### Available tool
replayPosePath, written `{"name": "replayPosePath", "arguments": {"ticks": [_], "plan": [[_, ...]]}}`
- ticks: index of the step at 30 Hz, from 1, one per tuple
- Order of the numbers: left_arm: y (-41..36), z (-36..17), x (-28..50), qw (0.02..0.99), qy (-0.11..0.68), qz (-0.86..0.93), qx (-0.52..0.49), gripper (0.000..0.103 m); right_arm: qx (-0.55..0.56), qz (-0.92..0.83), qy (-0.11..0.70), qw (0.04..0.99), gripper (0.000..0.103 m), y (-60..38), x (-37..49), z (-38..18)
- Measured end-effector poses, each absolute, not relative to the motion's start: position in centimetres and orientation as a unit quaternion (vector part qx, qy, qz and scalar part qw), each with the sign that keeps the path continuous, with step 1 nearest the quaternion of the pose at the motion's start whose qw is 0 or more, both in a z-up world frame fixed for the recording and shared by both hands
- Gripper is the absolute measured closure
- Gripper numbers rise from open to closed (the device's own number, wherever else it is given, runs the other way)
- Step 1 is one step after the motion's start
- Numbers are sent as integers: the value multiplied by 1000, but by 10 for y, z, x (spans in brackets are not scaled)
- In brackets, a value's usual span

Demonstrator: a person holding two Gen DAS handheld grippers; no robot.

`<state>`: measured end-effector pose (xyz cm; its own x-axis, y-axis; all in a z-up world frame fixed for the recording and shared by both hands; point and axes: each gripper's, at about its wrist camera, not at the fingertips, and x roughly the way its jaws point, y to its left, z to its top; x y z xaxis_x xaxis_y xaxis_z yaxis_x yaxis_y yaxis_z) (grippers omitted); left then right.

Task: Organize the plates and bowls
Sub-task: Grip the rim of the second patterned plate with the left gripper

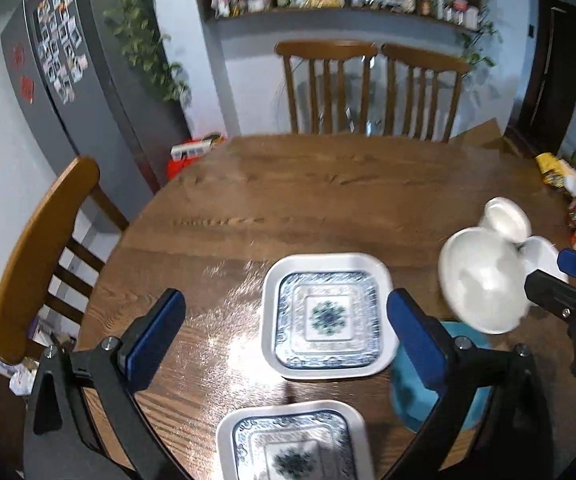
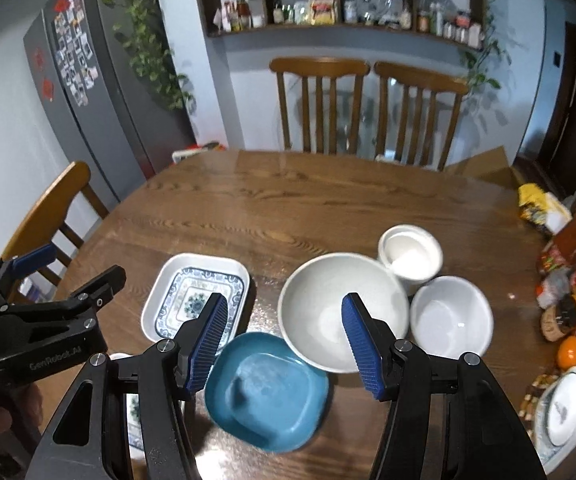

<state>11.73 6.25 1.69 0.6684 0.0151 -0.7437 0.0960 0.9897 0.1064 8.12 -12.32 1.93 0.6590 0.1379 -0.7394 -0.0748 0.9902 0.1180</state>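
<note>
Both grippers, left gripper [image 1: 285, 338] and right gripper [image 2: 283, 338], hung spread apart, gripping nothing. Blue dish [image 2: 265, 390] sat at table's [image 2: 288, 208] near edge.

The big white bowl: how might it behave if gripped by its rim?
The big white bowl looks glazed, so probably slippery against pads. It seems rigid ceramic, likely heavy and chippable. The teal dish lies close beside it, so a tilt could knock that.

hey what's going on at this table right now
A person holds a gripper in each hand over a wooden table of dishes. Both the left gripper and right gripper are open and empty. Two patterned plates, a blue dish and three white bowls sit untouched, not yet stacked.
</note>
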Motion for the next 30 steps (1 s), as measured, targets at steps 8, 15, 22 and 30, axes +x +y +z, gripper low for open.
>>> {"name": "replayPosePath", "arguments": {"ticks": [8, 15, 22, 30], "plan": [[83, -44, 147, 880, 469, -5, 71, 5, 47, 108, 461, 879, 43, -93, 120, -32], [90, -73, 162, 861, 503, -16, 70, 18, 15, 116, 505, 855, 43, -62, 163, -71], [95, -93, 168, 849, 525, -28, 59, 39, -25, 105, 533, 839, 44, -50, 183, -102], [93, -104, 169, 840, 539, -42, 49, 63, -39, 111, 546, 829, 56, -42, 188, -106]]}}
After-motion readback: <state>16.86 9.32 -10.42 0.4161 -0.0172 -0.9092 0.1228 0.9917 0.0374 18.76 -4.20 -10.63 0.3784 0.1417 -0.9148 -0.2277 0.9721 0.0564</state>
